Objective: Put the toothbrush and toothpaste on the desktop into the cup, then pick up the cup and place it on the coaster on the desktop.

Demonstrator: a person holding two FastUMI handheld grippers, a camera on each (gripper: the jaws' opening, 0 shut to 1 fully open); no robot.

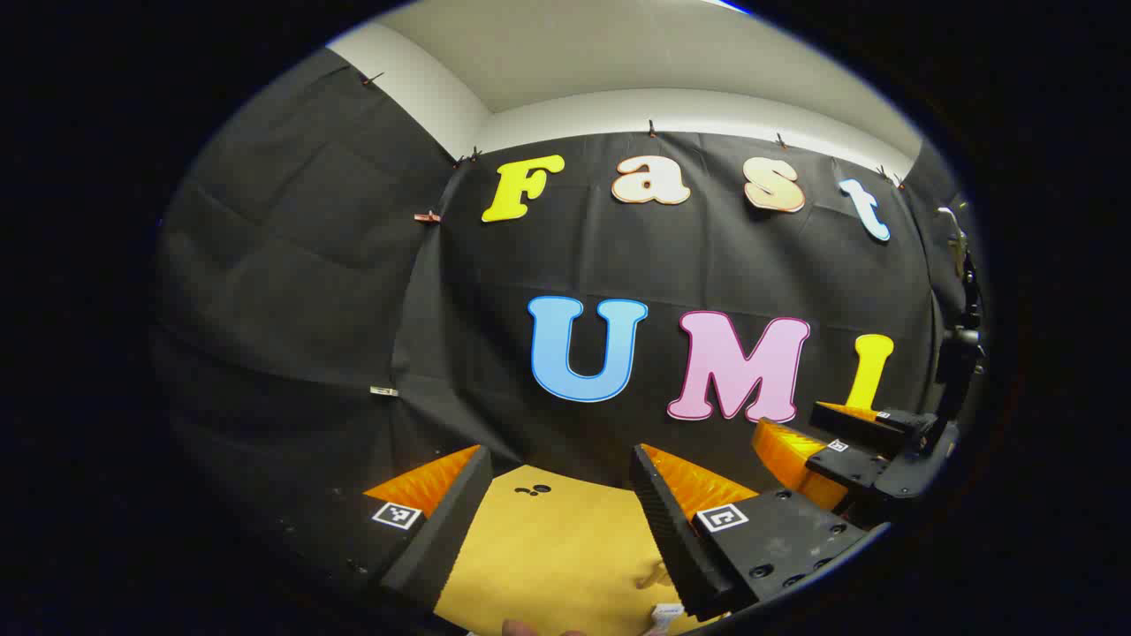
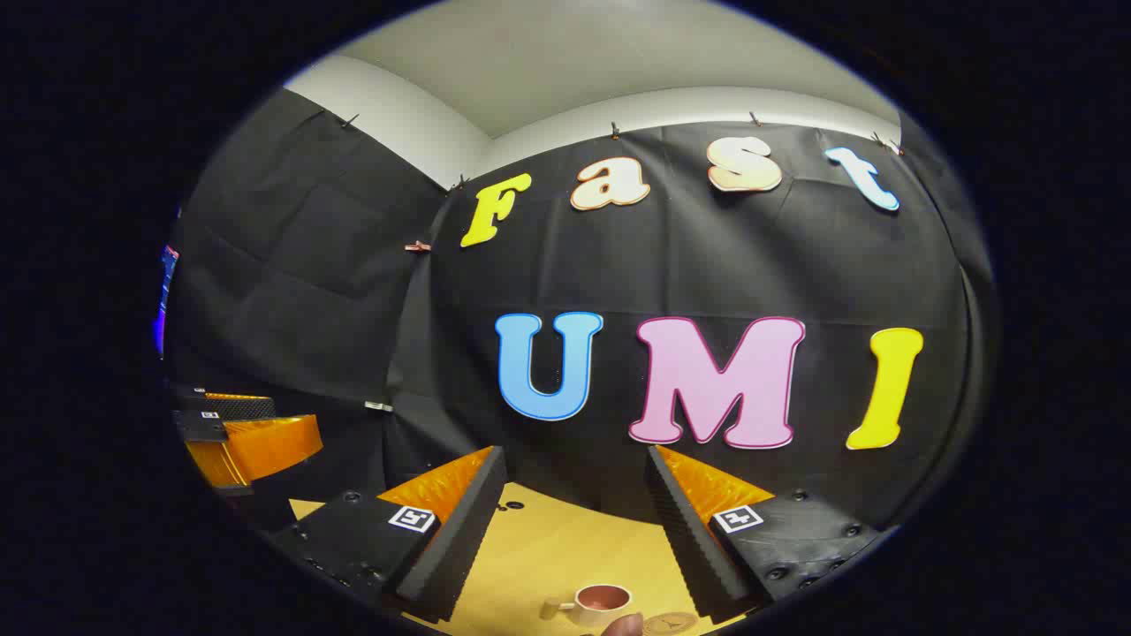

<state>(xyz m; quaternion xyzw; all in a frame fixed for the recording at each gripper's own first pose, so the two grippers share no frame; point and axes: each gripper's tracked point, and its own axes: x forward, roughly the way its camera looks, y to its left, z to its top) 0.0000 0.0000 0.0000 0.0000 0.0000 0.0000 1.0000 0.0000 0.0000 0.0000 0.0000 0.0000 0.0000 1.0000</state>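
Observation:
In the right gripper view a pale cup (image 2: 601, 604), handle to the left and pinkish inside, stands on the tan desktop (image 2: 539, 556) at the bottom edge. A round wooden coaster (image 2: 670, 624) lies just right of it. My right gripper (image 2: 576, 459) is open above and short of the cup, with nothing between its fingers. In the left gripper view my left gripper (image 1: 561, 459) is also open over the desktop (image 1: 548, 548). A small white thing (image 1: 667, 609) lies at the bottom edge by its right finger; I cannot tell what it is.
The black cloth wall rises close behind the desktop's far edge. The other gripper (image 1: 839, 446) sits to the right in the left gripper view, and the left gripper (image 2: 243, 437) sits to the left in the right gripper view. Small dark holes (image 1: 533, 488) mark the desktop.

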